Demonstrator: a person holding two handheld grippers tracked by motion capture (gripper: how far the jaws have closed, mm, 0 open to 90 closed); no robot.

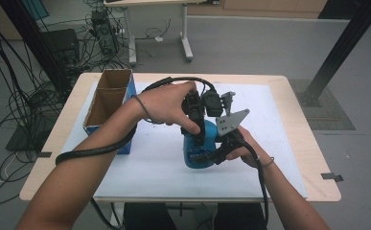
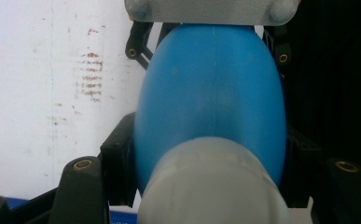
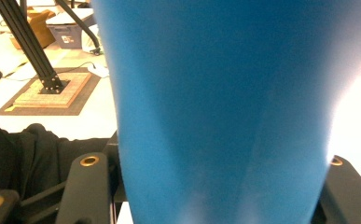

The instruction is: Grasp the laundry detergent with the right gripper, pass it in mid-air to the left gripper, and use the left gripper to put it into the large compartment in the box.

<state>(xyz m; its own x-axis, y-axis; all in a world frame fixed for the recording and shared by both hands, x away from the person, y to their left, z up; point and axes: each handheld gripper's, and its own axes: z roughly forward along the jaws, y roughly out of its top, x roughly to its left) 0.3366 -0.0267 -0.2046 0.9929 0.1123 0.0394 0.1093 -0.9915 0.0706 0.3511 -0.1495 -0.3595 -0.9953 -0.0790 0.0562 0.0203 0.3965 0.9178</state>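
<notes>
The scene is seen by the high view from above the person's side, facing forward and down over the white-covered wooden table (image 1: 279,143), at some distance. The rounded blue plastic bottle (image 1: 198,151) is viewed from very close in the left gripper view, looking down along it from its grey cap end (image 2: 213,186) toward the table. In the right gripper view its blue wall (image 3: 220,112) is met at close range, roughly level, with floor behind. The bottle is shared by all three views.
</notes>
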